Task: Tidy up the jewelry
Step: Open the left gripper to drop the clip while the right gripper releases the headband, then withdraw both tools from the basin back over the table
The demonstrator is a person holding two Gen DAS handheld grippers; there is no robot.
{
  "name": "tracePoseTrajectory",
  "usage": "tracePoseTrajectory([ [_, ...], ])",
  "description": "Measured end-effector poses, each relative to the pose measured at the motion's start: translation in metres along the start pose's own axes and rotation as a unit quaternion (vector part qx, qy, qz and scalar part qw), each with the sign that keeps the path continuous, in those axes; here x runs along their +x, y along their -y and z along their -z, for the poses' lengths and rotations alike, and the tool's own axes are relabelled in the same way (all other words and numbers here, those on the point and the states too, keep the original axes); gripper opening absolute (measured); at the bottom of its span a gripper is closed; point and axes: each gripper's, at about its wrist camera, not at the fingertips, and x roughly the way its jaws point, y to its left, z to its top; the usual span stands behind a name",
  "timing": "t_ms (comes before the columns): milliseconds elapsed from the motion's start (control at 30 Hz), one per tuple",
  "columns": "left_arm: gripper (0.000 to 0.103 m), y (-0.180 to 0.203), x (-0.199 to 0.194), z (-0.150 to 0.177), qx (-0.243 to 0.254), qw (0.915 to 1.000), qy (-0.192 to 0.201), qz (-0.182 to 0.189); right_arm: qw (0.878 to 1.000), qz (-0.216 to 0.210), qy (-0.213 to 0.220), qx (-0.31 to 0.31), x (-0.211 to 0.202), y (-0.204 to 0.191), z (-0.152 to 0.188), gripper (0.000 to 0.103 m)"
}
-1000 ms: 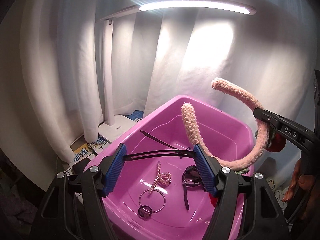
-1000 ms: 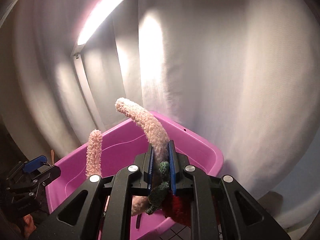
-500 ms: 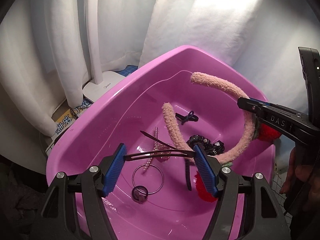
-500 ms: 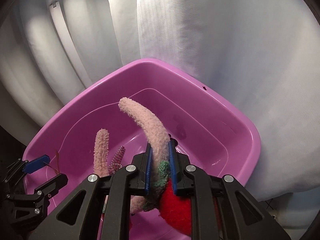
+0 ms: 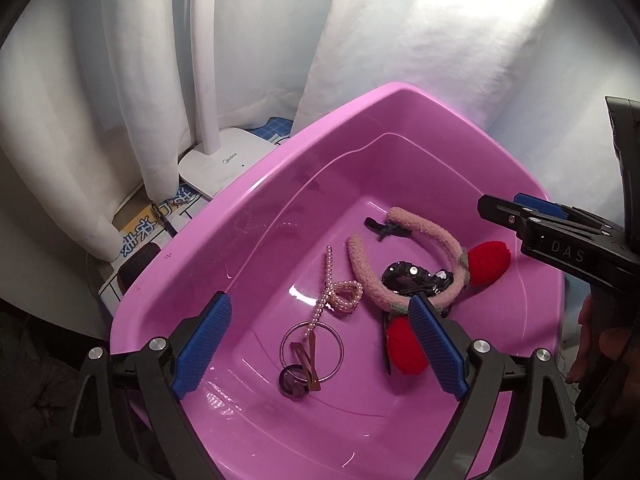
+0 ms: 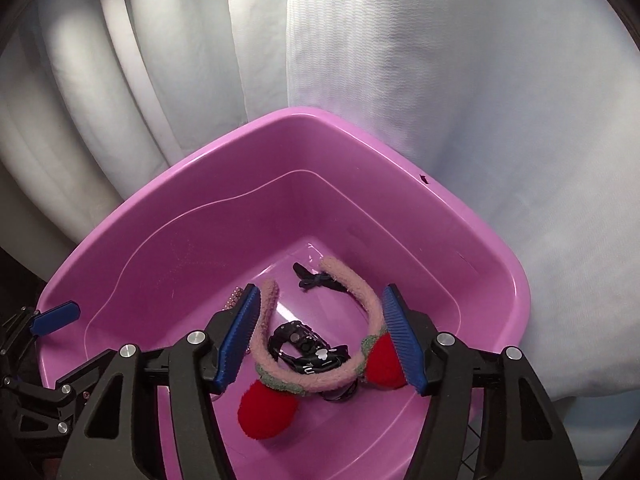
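Left gripper (image 5: pixel 320 350): jaws spread wide and opening, blue pads clear of everything, nothing pinched. Poised above near side of pink tub (image 5: pixel 256 208). Below the gap, on tub floor: brown hair clip (image 5: pixel 306 364) lying across thin metal hoop (image 5: pixel 312 350), dark ring (image 5: pixel 291 380) touching the clip's lower end. Just beyond, pearl strand (image 5: pixel 334 294) looped and trailing toward hoop.

Right gripper (image 6: pixel 318 340): jaws also opening, pads apart, not pressing on anything. Fuzzy pink headband (image 6: pixel 360 296) seen between the pads but lying loose on tub floor, arch nearest the gripper, both ends pointing to far wall. Two red pompoms (image 6: pixel 266 412) attached near the arch, one by each pad. Black watch (image 6: pixel 298 340) inside the headband's curve, partly under it. Black bow clip (image 6: pixel 316 280) by the headband's far right end, touching or just beside; cannot tell which.

Outward: white lamp base (image 5: pixel 224 160) just beside tub's far-left rim, with printed papers (image 5: pixel 156 220) next to it, partly under the curtain. White curtain (image 6: pixel 440 100) behind everything. Part of a hand (image 5: pixel 600 344) at right edge of left view, on the right gripper's handle.
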Motion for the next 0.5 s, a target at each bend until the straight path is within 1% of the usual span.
tracePoseTrajectory([
  [167,0.088,0.000,-0.007,0.002,-0.001,0.9999,0.012,-0.005,1.000,-0.003,0.003,0.002,-0.003,0.001,-0.001,0.061],
  [500,0.088,0.013,-0.025,0.013,0.003,0.9996,0.028,-0.010,1.000,-0.013,0.025,0.007,-0.034,0.007,0.016,0.061],
])
